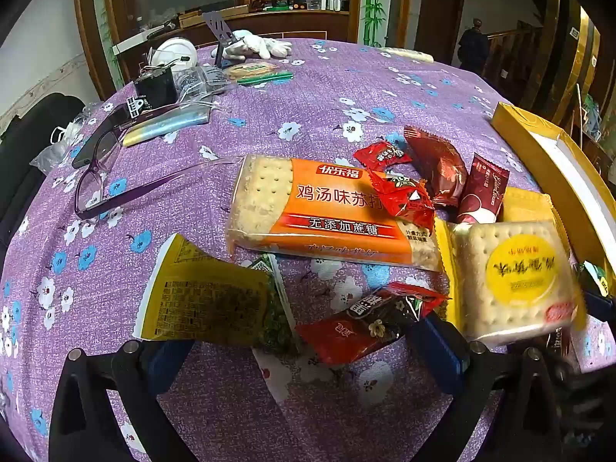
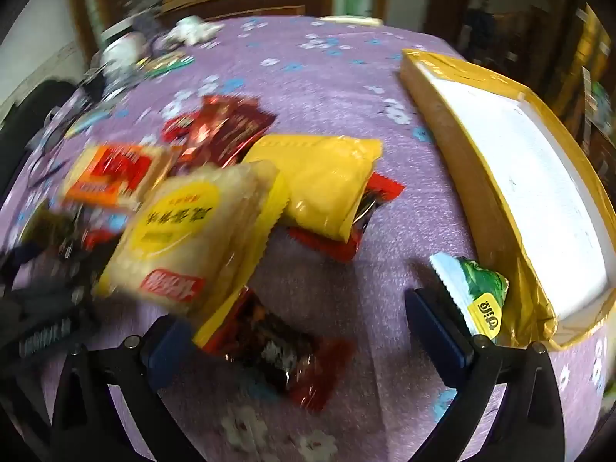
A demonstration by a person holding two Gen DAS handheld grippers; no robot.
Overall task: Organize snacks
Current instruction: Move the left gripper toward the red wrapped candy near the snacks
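Left wrist view: we hold our left tool (image 1: 304, 358) released above a red packet (image 1: 365, 327); our right tool (image 2: 304, 346) hangs released near the box (image 2: 462, 177).

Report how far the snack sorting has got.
Done: nothing visible; the yellow box shows only its bare white inside. In hand: nothing; the left tool and right tool both stand open over the pile. Left: all of it, including the orange cracker pack, the yellow-label cracker pack and the green packet beside the box.
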